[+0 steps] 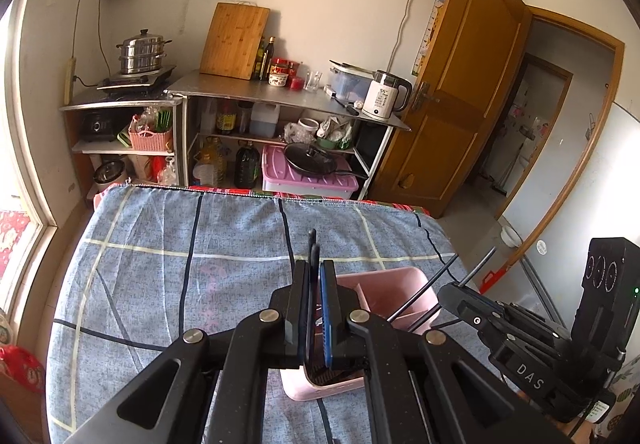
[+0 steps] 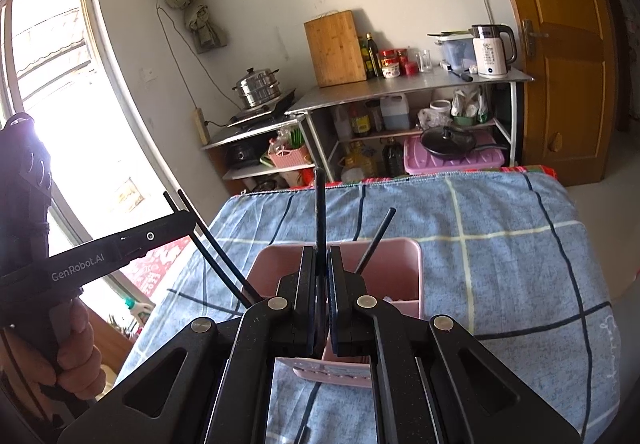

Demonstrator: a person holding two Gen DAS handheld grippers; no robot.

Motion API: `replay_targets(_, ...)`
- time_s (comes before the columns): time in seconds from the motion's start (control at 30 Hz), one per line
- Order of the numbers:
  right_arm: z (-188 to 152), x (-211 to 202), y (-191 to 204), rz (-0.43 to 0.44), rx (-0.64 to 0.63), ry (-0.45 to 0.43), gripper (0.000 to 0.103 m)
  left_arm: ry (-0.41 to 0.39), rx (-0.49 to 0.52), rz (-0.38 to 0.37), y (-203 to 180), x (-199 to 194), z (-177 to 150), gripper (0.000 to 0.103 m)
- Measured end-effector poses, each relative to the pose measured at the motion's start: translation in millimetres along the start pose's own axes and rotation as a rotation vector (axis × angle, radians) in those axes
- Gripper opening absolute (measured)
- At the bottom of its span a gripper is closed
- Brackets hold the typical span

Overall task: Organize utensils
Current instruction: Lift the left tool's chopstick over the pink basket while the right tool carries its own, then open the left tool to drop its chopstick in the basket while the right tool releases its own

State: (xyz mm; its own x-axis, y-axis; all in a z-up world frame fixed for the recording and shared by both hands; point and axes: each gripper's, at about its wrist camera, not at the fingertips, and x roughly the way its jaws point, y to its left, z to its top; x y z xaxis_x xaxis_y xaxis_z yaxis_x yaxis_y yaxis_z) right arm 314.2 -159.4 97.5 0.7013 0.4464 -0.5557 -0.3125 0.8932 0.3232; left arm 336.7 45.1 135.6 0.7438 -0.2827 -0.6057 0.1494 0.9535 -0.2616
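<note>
A pink utensil holder (image 1: 394, 290) with inner compartments stands on the blue checked tablecloth (image 1: 180, 244); it also shows in the right wrist view (image 2: 400, 268). My left gripper (image 1: 315, 268) is shut on a pair of black chopsticks (image 1: 313, 248), held above the holder's left side. My right gripper (image 2: 321, 256) is shut on one black chopstick (image 2: 320, 203) over the holder. Another black chopstick (image 2: 376, 242) leans inside the holder. In the left wrist view the right gripper (image 1: 464, 290) is at the holder's right with chopsticks (image 1: 432, 290) reaching into it. In the right wrist view the left gripper (image 2: 176, 222) holds its chopsticks (image 2: 218, 258).
Beyond the table stand metal shelves (image 1: 280, 99) with a cutting board (image 1: 234, 41), bottles, a white kettle (image 1: 386, 95), a steamer pot (image 1: 142, 51) and a black pan (image 1: 310, 159). A wooden door (image 1: 460, 83) is open at the right. A window (image 2: 60, 83) is at the left.
</note>
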Motion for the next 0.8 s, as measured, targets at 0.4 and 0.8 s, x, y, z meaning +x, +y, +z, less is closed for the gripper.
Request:
replay_targets(0.4,-4.6,-37.1,-6.1,-0.015,-0.012,-0.053,0.012,-0.068,-0.001,0.017,0.8,-39.5,-15.6,0.008)
replay_targets(0.8,-47.3,-98.5,-0.2,-0.035,-0.06,-0.103,0.013,-0.116,0.034,0.006,-22.4,-89.9,-78.0,0.008)
